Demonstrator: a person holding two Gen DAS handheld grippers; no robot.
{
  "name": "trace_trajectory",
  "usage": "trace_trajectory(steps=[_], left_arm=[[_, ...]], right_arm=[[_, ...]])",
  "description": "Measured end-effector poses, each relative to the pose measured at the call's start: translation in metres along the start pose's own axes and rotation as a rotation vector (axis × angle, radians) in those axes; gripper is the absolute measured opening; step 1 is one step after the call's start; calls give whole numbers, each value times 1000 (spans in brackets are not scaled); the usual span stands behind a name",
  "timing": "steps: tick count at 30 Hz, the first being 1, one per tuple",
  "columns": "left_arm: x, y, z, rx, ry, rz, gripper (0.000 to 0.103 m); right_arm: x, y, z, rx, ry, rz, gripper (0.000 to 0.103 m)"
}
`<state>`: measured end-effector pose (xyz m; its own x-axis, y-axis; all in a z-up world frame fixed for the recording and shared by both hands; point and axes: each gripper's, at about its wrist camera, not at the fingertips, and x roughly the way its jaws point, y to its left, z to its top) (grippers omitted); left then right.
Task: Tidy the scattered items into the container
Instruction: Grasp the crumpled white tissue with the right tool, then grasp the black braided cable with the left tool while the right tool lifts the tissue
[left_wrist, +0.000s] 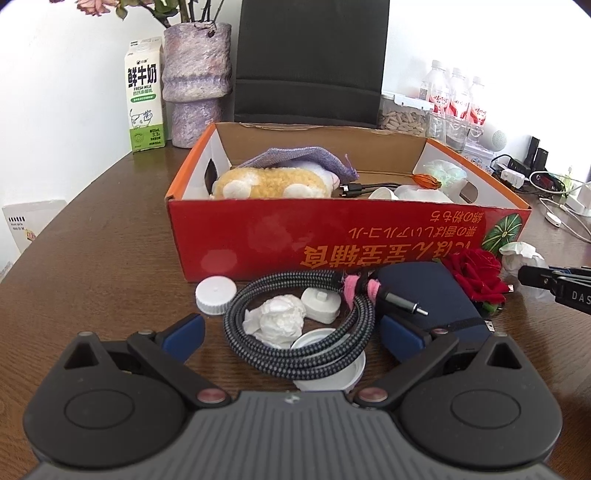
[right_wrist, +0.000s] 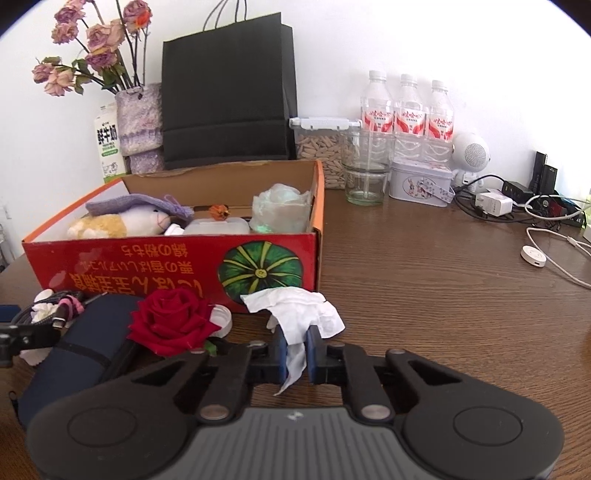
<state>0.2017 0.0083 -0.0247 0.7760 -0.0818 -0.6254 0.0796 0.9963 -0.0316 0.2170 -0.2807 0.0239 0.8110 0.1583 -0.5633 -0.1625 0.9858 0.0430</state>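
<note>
The red cardboard box (left_wrist: 332, 236) (right_wrist: 166, 258) holds a plush toy (left_wrist: 273, 184), a purple cloth, cables and plastic items. In front of it lie a coiled braided cable (left_wrist: 295, 354), a crumpled tissue ball (left_wrist: 280, 317), a white screw cap (left_wrist: 215, 295), a white lid (left_wrist: 332, 380), a navy pouch (left_wrist: 424, 291) and a red rose (right_wrist: 170, 321). My left gripper (left_wrist: 291, 326) is open, its blue pads either side of the coil. My right gripper (right_wrist: 297, 343) is shut on a white tissue (right_wrist: 303, 306) just off the box's near right corner.
Behind the box stand a milk carton (left_wrist: 144, 96), a purple vase (left_wrist: 197, 81) and a black paper bag (right_wrist: 225, 92). Water bottles (right_wrist: 406, 107), a seed jar, a glass (right_wrist: 365, 181) and a tin stand at the back right. Chargers and white cables (right_wrist: 535, 254) lie far right.
</note>
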Motion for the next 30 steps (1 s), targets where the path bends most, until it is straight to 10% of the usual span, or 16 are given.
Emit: trace_trajectory(steps=[30], left_arm=[[-1, -3, 1, -6, -60, 8, 89]], right_arm=[[-9, 7, -4, -34, -45, 12, 9]])
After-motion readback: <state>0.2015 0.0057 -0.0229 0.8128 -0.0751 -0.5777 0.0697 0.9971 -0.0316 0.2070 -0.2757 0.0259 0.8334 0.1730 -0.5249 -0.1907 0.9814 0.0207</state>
